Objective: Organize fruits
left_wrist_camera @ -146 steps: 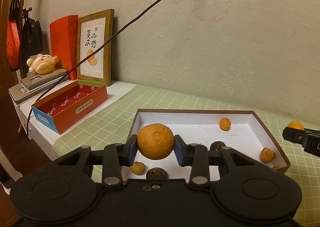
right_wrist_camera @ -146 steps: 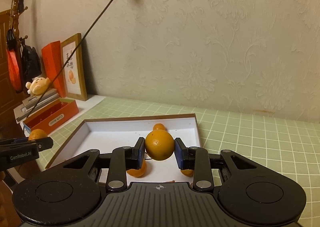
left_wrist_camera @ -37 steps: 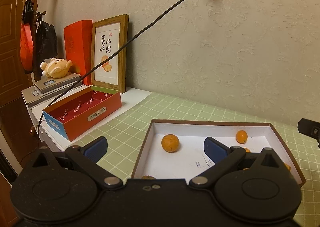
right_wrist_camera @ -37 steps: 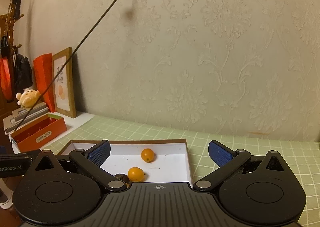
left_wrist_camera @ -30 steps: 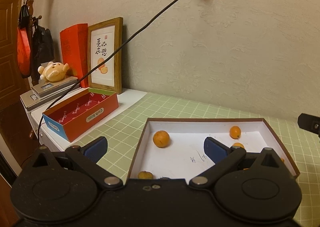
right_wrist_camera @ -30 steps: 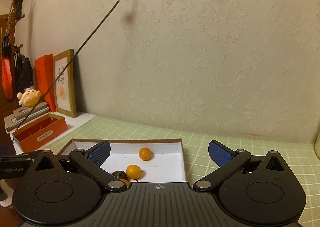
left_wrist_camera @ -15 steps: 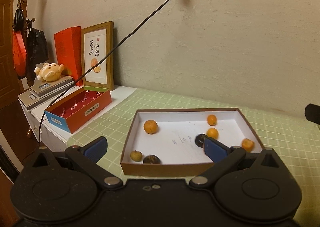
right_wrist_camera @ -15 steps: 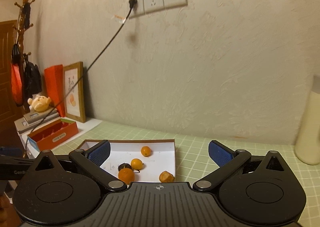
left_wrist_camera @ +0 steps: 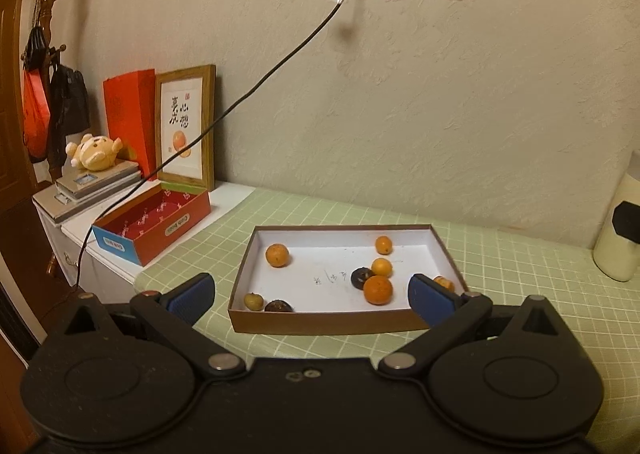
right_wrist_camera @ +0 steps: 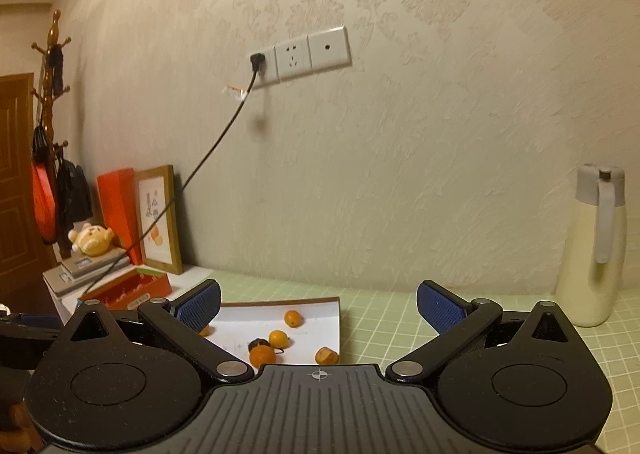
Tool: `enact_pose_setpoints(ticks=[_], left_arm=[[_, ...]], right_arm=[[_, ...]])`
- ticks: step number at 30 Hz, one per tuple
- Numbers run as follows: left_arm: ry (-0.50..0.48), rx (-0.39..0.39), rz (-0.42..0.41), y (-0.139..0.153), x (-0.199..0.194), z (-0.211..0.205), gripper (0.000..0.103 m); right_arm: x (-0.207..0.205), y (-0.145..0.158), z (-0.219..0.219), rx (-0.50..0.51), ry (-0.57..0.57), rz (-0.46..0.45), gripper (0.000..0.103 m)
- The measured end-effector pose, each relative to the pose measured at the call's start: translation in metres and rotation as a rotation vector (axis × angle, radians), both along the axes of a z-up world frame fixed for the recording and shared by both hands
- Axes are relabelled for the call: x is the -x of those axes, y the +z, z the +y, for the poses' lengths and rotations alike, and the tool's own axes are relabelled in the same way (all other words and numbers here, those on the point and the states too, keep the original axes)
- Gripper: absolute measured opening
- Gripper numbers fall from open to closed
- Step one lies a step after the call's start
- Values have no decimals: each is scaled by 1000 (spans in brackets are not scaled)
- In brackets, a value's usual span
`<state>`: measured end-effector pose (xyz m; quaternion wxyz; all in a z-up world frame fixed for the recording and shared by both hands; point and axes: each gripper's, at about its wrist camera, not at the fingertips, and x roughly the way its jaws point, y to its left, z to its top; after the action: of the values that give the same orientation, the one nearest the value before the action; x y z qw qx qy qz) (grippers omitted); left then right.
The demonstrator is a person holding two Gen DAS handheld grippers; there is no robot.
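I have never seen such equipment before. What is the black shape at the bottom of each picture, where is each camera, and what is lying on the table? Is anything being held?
The black shape is a hand-held tool with two fingers; a person carries one in each hand. Each picture comes from a camera on one tool, looking forward along its blue-padded fingers. The left gripper and the right gripper are both open and hold nothing. On the green checked tablecloth lies a shallow white box with small orange fruits and a few dark ones in it. To the left stands a red box; to the right, a cream bottle.
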<state>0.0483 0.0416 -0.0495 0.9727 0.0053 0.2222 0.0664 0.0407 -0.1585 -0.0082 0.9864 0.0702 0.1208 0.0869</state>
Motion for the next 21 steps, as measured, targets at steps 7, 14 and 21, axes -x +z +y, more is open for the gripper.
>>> enact_pose_setpoints(ticks=[7, 14, 21], left_arm=[[-24, -15, -3, 8, 11, -15, 97], [-31, 21, 1, 19, 22, -16, 97], [-15, -9, 2, 25, 21, -19, 97]], right_arm=[[17, 11, -5, -4, -11, -8, 103], [24, 22, -5, -3, -17, 10, 103], [23, 25, -5, -23, -12, 11, 103]])
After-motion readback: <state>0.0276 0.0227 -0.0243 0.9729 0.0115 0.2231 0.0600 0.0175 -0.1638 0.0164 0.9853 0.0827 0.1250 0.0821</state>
